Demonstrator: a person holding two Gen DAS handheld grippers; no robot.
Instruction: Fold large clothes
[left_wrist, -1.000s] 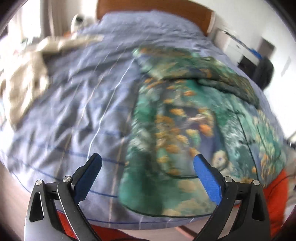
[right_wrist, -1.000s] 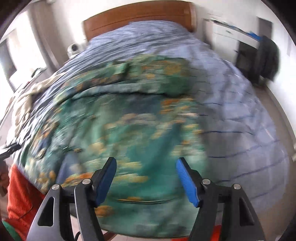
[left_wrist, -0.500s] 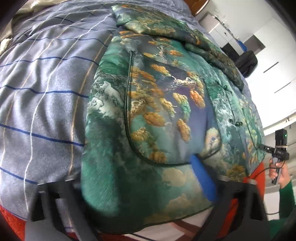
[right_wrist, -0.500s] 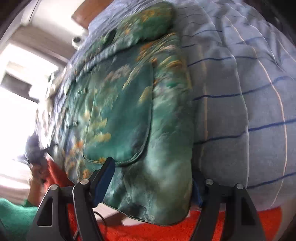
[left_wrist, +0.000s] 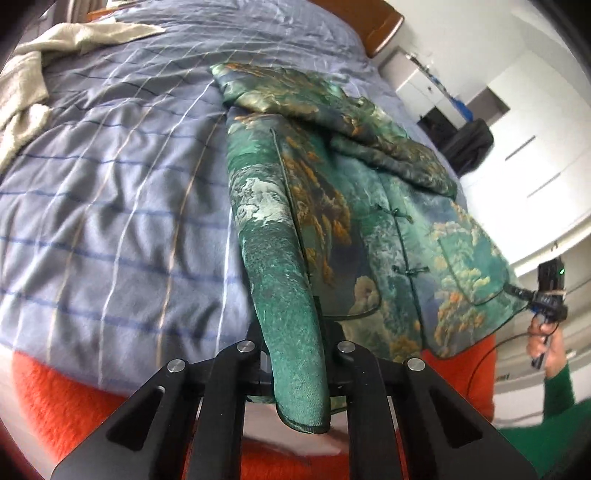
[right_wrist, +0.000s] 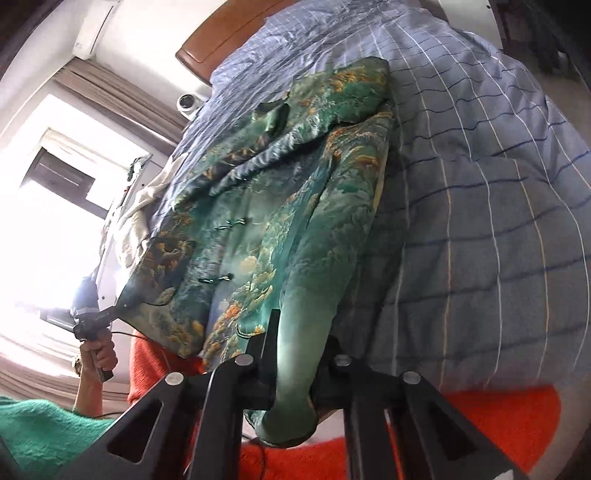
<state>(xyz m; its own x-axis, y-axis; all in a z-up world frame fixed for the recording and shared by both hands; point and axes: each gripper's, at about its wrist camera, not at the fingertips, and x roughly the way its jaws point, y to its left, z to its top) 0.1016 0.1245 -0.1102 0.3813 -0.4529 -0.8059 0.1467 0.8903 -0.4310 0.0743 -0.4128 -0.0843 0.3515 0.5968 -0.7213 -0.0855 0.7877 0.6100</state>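
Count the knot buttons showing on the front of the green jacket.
2 in each view: upper knot button, lower knot button on the jacket placket. More may be hidden under the folded sleeve.

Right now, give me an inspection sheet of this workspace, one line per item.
Surface: bed with a blue checked cover, orange blanket underneath at the foot edge.
Job's things: green patterned jacket lying front up, sleeves folded across the chest, both bottom corners pinched.
Clutter: cream cloth at the bed's far side.
Grippers: left gripper shut on one bottom corner of the jacket; right gripper shut on the other.
Cables: thin black cable hanging from the right gripper's handle.
Surroundings: wooden headboard, window with curtains, white cabinets, dark bag by the wall.
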